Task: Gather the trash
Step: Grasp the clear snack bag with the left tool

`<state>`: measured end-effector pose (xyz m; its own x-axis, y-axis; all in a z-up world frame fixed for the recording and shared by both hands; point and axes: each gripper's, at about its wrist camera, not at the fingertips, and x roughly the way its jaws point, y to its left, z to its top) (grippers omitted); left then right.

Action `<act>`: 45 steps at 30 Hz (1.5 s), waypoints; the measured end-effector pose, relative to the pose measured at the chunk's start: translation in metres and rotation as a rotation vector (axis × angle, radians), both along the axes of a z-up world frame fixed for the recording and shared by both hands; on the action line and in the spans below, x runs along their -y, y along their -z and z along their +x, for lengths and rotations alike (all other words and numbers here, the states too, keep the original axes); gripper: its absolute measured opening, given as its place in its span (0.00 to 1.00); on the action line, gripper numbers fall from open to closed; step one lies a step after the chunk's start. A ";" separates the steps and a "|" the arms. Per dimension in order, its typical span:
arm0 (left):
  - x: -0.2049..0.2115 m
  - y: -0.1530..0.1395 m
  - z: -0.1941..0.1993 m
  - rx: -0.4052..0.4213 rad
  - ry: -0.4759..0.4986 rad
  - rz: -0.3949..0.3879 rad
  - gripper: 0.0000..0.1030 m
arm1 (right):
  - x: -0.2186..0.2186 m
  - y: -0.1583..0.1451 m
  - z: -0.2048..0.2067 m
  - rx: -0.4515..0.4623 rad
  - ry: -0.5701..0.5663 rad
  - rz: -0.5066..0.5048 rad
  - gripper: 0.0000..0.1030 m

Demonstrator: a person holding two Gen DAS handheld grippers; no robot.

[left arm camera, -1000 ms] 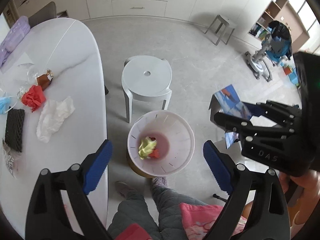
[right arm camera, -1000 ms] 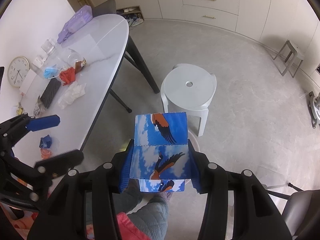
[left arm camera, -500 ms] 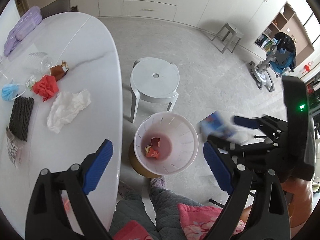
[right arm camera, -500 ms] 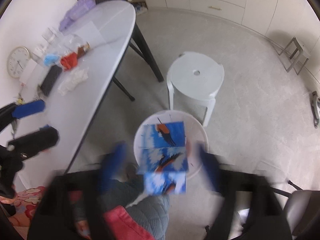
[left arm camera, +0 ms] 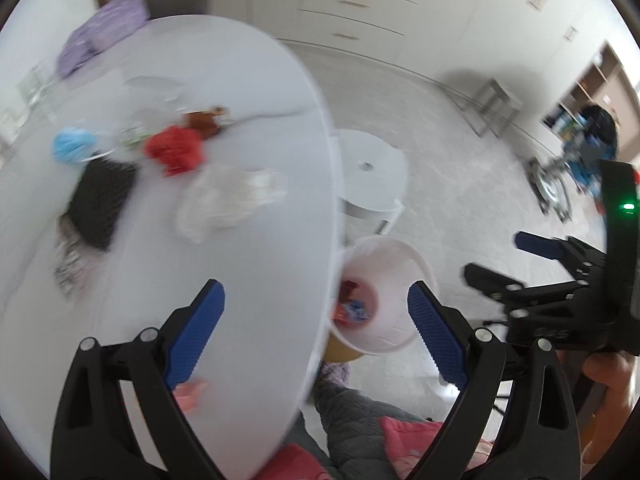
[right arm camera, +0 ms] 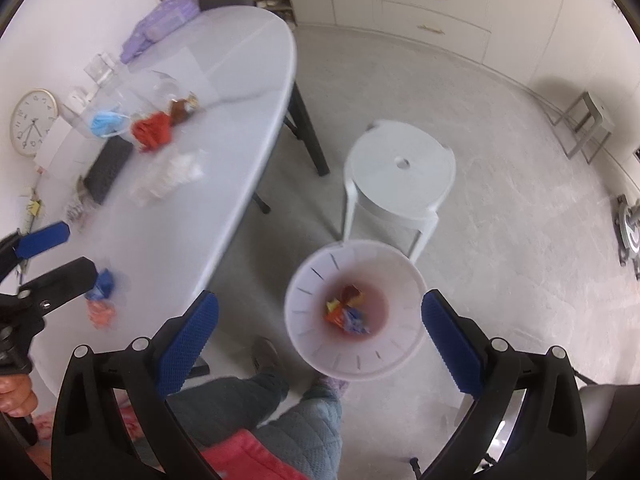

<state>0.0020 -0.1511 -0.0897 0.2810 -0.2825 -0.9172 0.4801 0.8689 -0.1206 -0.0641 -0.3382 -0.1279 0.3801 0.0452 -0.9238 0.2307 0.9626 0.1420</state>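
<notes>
Trash: crumpled red paper (right arm camera: pixel 151 131), blue face mask (right arm camera: pixel 105 123) and white tissue wad (right arm camera: pixel 168 174) lie on the far left of the white oval desk (right arm camera: pixel 224 128). White plastic bin (right arm camera: pixel 356 314) on the floor, right of desk, holds colourful wrappers (right arm camera: pixel 347 312). Right gripper (right arm camera: pixel 320 338) fingers spread, empty, above bin. Left gripper (left arm camera: pixel 316 318) fingers spread, empty, over desk edge.

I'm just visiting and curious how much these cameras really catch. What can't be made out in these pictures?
- Left wrist view: the table edge hides part of the white bin, and motion blur smears the red crumpled trash and white tissue.
- Right wrist view: the scraps in the bin are too small and blurred to identify.
- Right wrist view: the left claw is cut off by the picture's edge.
</notes>
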 end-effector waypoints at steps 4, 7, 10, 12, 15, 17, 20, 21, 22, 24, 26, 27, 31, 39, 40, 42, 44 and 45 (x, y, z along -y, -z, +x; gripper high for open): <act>-0.048 0.001 0.022 0.012 -0.129 0.015 0.86 | -0.030 -0.012 0.024 0.040 -0.041 -0.001 0.98; -0.091 0.008 0.040 0.008 -0.247 0.028 0.86 | -0.054 -0.016 0.042 0.053 -0.081 0.005 0.98; -0.134 0.018 0.062 0.019 -0.358 0.066 0.86 | -0.076 -0.018 0.057 0.054 -0.125 0.013 0.98; -0.156 0.024 0.072 0.035 -0.377 0.078 0.86 | -0.095 -0.017 0.069 0.047 -0.163 0.010 0.98; -0.178 0.034 0.087 0.103 -0.304 0.140 0.86 | -0.117 -0.016 0.081 0.036 -0.200 0.011 0.98; -0.187 0.040 0.096 0.129 -0.226 0.172 0.86 | -0.130 -0.015 0.087 0.025 -0.219 0.009 0.98; -0.197 0.051 0.110 0.126 -0.089 0.189 0.86 | -0.147 -0.015 0.093 0.007 -0.231 -0.010 0.98; -0.200 0.057 0.117 0.108 -0.040 0.185 0.86 | -0.151 -0.014 0.094 0.001 -0.229 -0.016 0.98; -0.202 0.063 0.122 0.087 0.000 0.177 0.86 | -0.156 -0.013 0.096 -0.008 -0.223 -0.021 0.98; -0.203 0.074 0.129 0.047 0.070 0.174 0.86 | -0.162 -0.011 0.098 -0.021 -0.211 -0.022 0.98; -0.201 0.083 0.133 0.026 0.124 0.183 0.86 | -0.167 -0.009 0.101 -0.038 -0.195 -0.017 0.98; -0.199 0.088 0.133 0.025 0.161 0.196 0.84 | -0.170 -0.007 0.102 -0.045 -0.187 -0.014 0.98; -0.198 0.097 0.134 0.026 0.241 0.198 0.57 | -0.174 -0.004 0.105 -0.063 -0.151 -0.014 0.98; -0.213 0.085 0.130 0.058 0.260 0.114 0.41 | -0.168 -0.001 0.110 -0.068 -0.080 0.012 0.98; -0.216 0.080 0.129 0.065 0.252 0.101 0.41 | -0.166 0.002 0.113 -0.074 -0.071 0.020 0.98; -0.224 0.070 0.126 0.076 0.222 0.079 0.41 | -0.163 0.009 0.122 -0.082 -0.064 0.027 0.98; -0.231 0.057 0.126 0.080 0.179 0.048 0.41 | -0.161 0.019 0.137 -0.083 -0.070 0.024 0.98; -0.235 0.053 0.124 0.081 0.163 0.038 0.41 | -0.161 0.024 0.145 -0.088 -0.074 0.017 0.98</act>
